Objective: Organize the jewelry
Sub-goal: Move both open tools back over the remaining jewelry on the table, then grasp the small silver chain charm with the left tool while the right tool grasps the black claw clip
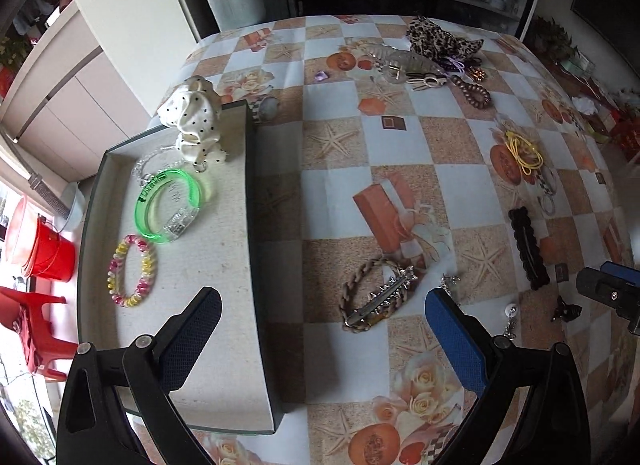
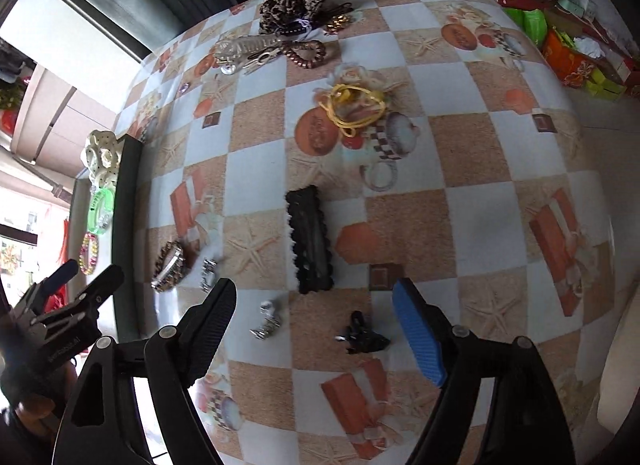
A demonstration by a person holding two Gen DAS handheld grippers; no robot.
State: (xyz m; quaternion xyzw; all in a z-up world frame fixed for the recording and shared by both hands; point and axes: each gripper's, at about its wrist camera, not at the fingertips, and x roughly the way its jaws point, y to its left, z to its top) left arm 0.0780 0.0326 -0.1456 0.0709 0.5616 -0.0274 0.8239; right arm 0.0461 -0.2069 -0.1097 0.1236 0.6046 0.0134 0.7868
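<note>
Jewelry already sorted, green bangle (image 1: 170, 205) included, lies in the left tray (image 1: 256, 233); left gripper (image 1: 322, 335) and right gripper (image 2: 320, 325), jaws apart and empty, hover over loose pieces like the braided bracelet (image 1: 374, 293).

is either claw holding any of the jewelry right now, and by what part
Nothing is held. The left claw and the right claw both stand open and empty above the table.
</note>
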